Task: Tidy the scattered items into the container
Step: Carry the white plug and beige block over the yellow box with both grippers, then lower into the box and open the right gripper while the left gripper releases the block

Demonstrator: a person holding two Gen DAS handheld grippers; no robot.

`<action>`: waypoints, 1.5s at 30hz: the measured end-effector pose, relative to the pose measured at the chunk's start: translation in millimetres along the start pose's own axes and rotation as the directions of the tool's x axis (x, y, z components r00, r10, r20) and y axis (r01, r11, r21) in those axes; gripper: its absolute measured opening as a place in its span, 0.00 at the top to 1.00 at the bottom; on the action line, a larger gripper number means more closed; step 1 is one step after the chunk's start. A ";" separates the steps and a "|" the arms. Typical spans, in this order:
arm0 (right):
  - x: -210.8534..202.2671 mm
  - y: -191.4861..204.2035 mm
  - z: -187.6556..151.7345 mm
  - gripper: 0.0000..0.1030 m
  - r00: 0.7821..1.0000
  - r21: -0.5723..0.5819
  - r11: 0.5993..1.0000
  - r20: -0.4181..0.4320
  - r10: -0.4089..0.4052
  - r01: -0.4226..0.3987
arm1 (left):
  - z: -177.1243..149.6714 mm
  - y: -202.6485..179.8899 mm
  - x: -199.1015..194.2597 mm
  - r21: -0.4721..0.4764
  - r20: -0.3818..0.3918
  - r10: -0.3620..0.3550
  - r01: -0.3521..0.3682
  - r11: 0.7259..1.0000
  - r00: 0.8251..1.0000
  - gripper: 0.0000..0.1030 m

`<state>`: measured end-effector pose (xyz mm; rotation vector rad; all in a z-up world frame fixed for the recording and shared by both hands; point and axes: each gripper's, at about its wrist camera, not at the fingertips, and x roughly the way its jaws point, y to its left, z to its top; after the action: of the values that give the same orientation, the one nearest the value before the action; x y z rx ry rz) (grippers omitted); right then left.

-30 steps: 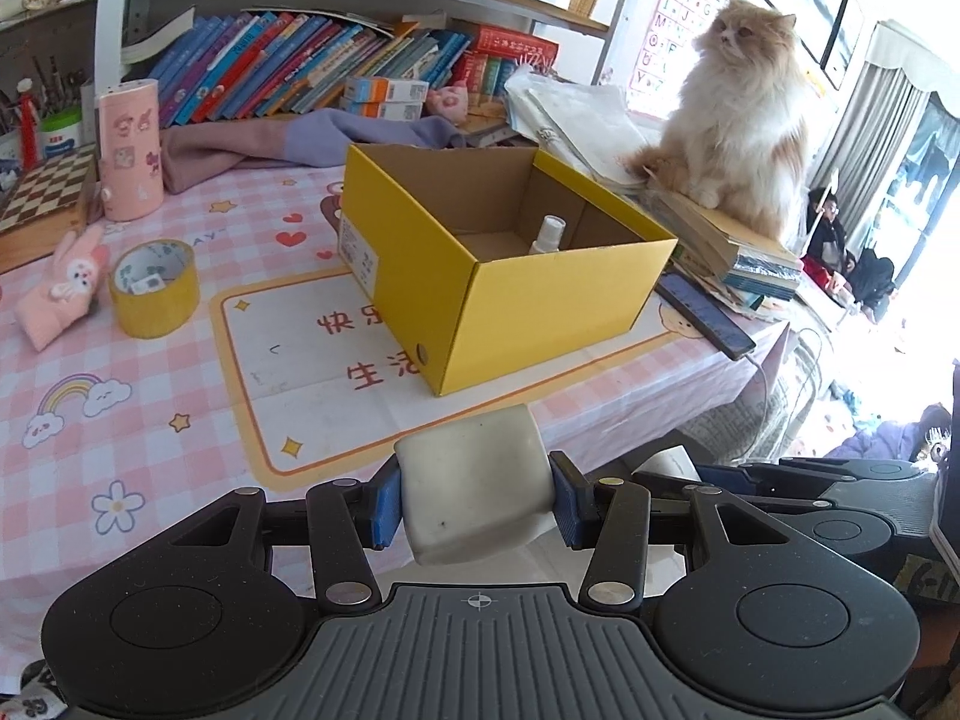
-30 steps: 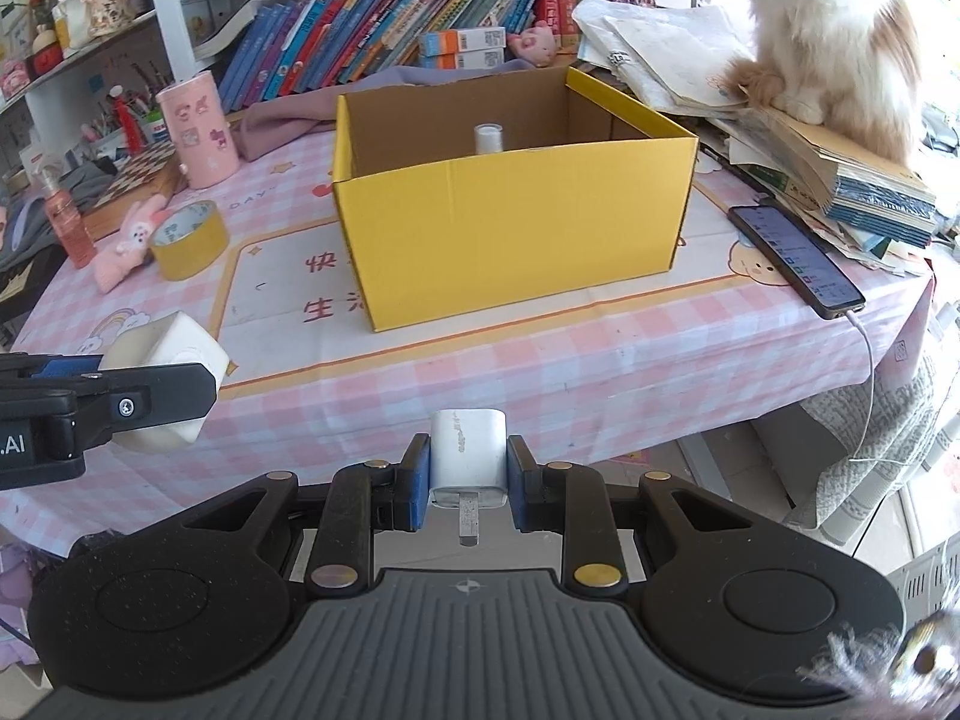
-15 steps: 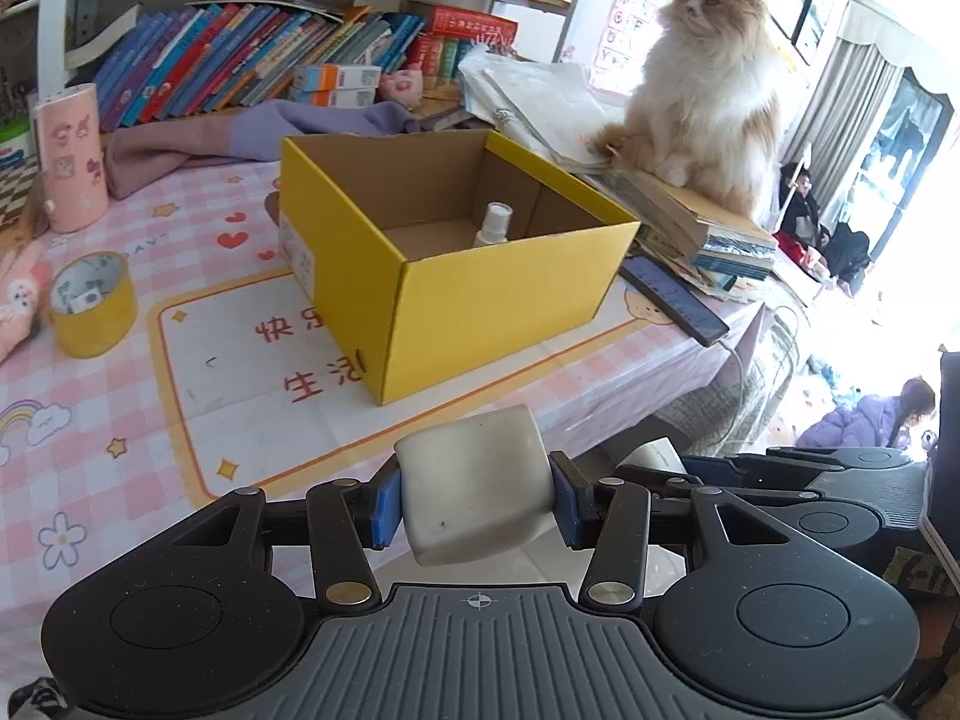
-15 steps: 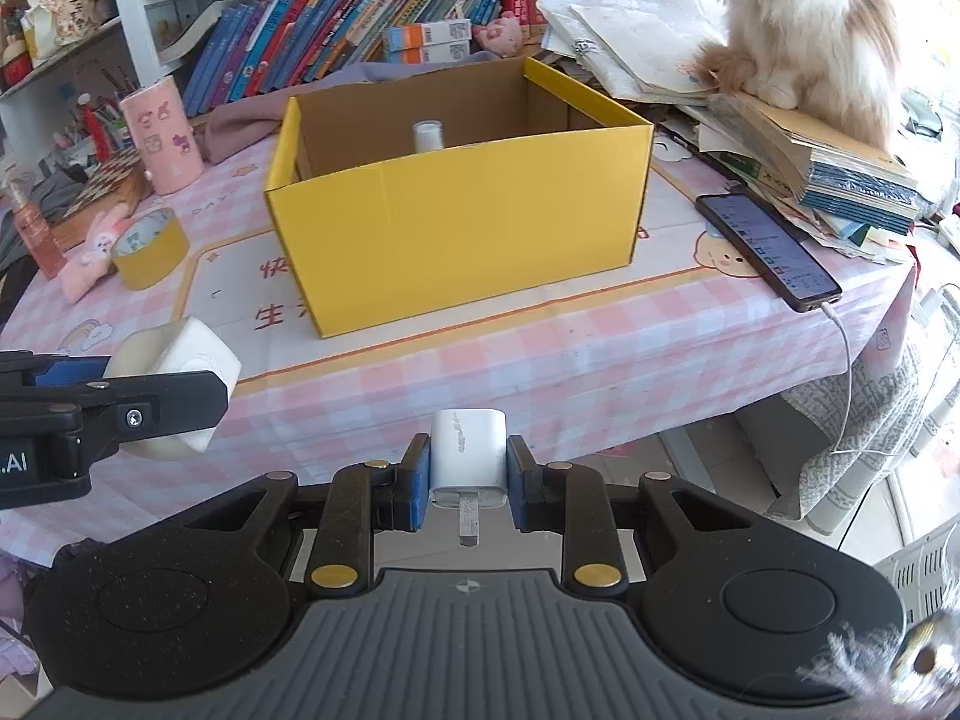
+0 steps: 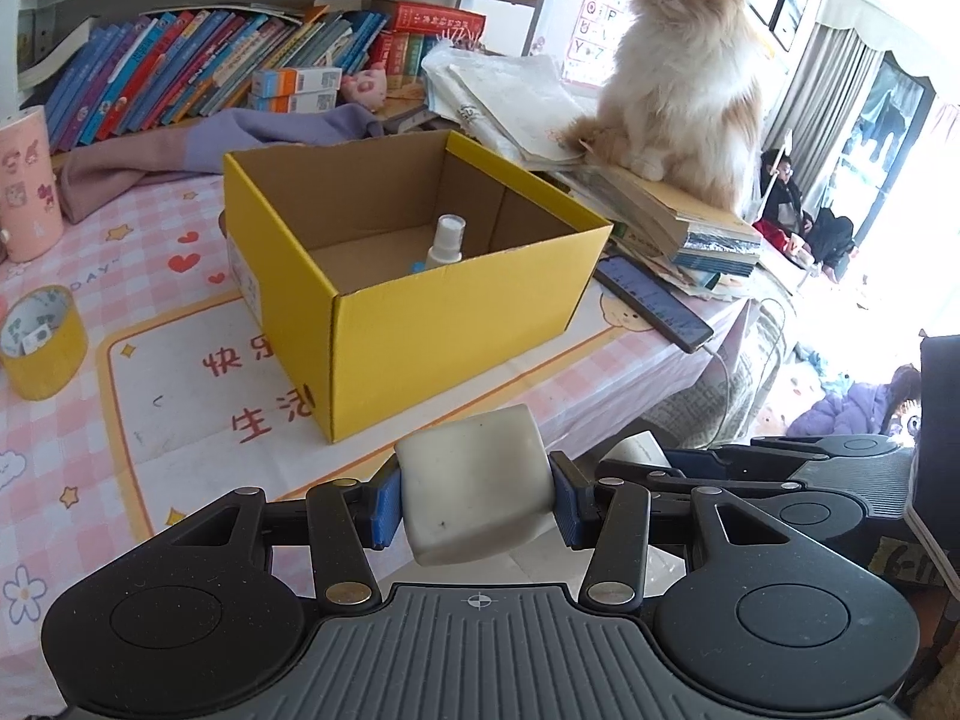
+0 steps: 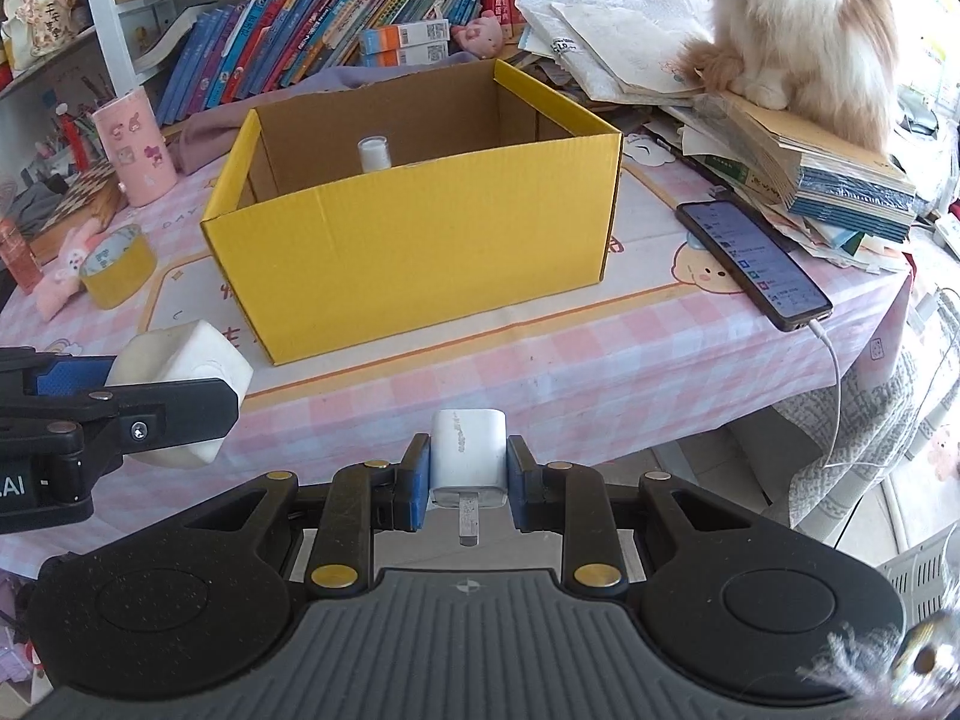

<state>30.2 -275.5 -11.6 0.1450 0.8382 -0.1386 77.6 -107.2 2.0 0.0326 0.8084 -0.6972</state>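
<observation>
An open yellow cardboard box stands on the pink checked tablecloth, with a small white spray bottle upright inside. My left gripper is shut on a white rounded block, held in front of the table's near edge, short of the box. My right gripper is shut on a small white plug charger, prong pointing back, also short of the box and just right of the left one.
A yellow tape roll, a pink cup and a pink plush sit left of the box. A phone on a cable lies to its right. A cat sits on stacked books. Bookshelf behind.
Both grippers have moved toward the table with their items still gripped, so the box looms larger and has slid rightward in the right wrist view. The cat stays put.
</observation>
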 end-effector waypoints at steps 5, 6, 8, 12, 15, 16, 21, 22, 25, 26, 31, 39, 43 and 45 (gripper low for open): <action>3.6 -11.4 15.0 0.77 1.000 -0.003 1.000 0.025 0.016 -0.016 | 11.1 -5.6 4.0 0.013 0.030 -0.002 0.001 1.000 1.000 0.54; 3.5 -13.8 18.3 0.77 0.999 -0.002 1.000 0.033 0.021 -0.021 | 14.2 -6.6 4.4 0.015 0.039 0.000 0.000 1.000 0.999 0.54; 2.7 -17.9 25.4 0.77 0.998 -0.006 1.000 0.053 0.025 -0.025 | 21.2 -9.0 4.5 0.021 0.062 0.002 -0.003 1.000 0.998 0.54; 0.1 -28.3 45.4 0.77 0.994 -0.019 0.999 0.109 0.032 -0.030 | 38.0 -14.5 4.0 0.031 0.123 0.008 -0.012 0.999 0.992 0.54; -2.4 -36.1 66.1 0.77 0.986 -0.039 0.998 0.163 0.046 -0.040 | 53.3 -18.0 3.9 0.031 0.174 0.021 -0.027 0.999 0.985 0.54; -3.2 -38.5 74.3 0.77 0.982 -0.046 0.998 0.182 0.053 -0.045 | 58.5 -18.7 4.2 0.028 0.189 0.028 -0.034 0.999 0.982 0.54; -3.6 -47.0 114.2 0.77 0.955 -0.098 0.992 0.275 0.108 -0.084 | 85.0 -18.9 7.1 0.012 0.252 0.088 -0.094 0.995 0.964 0.54; -2.2 -48.3 121.7 0.77 0.950 -0.111 0.990 0.288 0.120 -0.092 | 90.1 -18.6 8.1 0.008 0.260 0.103 -0.109 0.994 0.960 0.54; 8.5 -50.6 141.6 0.77 0.941 -0.150 0.983 0.303 0.150 -0.109 | 103.6 -18.1 14.3 0.007 0.279 0.155 -0.163 0.987 0.948 0.54; 13.5 -51.3 146.9 0.77 0.940 -0.161 0.980 0.301 0.158 -0.113 | 107.2 -17.4 17.4 0.007 0.281 0.174 -0.183 0.983 0.944 0.54; 42.7 -51.8 166.2 0.77 0.946 -0.232 0.964 0.261 0.192 -0.131 | 121.7 -10.7 38.9 -0.004 0.254 0.264 -0.272 0.962 0.931 0.54; 92.4 -48.1 172.6 0.77 0.966 -0.323 0.931 0.134 0.221 -0.168 | 123.6 -4.4 79.5 0.037 0.161 0.343 -0.353 0.935 0.926 0.54; 113.2 -46.0 173.4 0.77 0.972 -0.356 0.915 0.064 0.226 -0.189 | 123.4 0.5 95.6 0.056 0.116 0.361 -0.369 0.928 0.925 0.54; 121.6 -45.2 174.2 0.77 0.973 -0.373 0.906 0.033 0.227 -0.199 | 123.8 2.6 103.4 0.063 0.090 0.364 -0.370 0.927 0.927 0.54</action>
<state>229.4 -359.5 9.2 -0.1223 0.7532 0.2195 209.8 -198.1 18.8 0.2232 0.6761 -0.3708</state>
